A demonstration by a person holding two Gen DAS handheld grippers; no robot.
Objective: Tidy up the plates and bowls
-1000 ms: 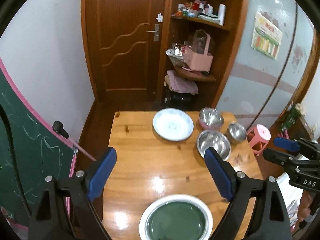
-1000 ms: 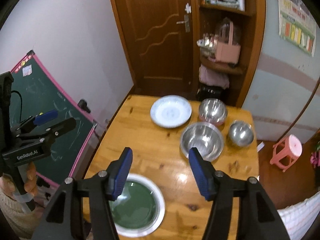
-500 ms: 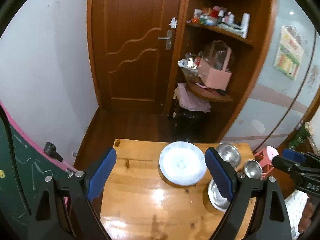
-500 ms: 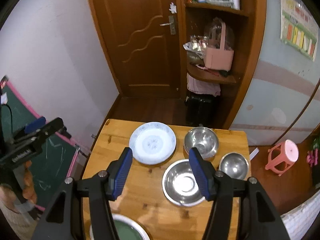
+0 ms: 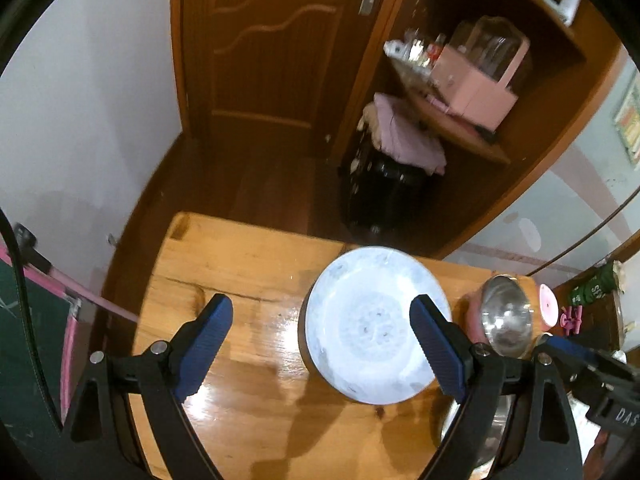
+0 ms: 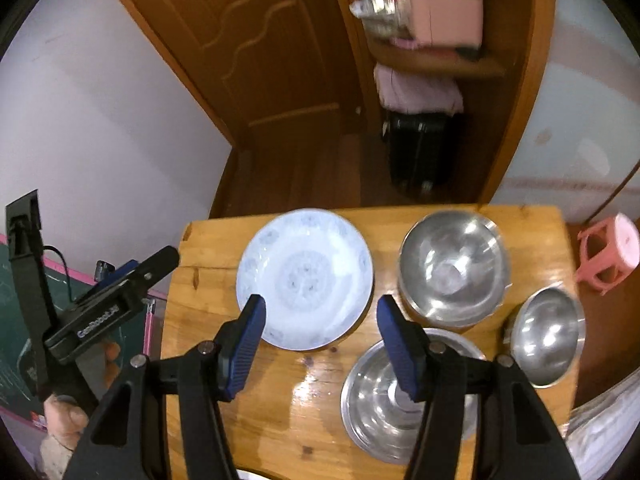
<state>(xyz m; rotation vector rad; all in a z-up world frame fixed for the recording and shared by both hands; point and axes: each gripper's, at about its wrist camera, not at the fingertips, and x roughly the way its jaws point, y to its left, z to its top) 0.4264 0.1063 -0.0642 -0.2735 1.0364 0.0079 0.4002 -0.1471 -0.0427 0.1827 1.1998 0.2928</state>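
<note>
3 steel bowls [image 6: 454, 270] show fully only from the right tool [image 6: 320, 344]; both tools, left [image 5: 320, 344] too, gape empty.

bare tabletop [image 6: 208, 264] left of plate [image 6: 304, 276], steel bowls [image 6: 452, 268] crowding right
</note>
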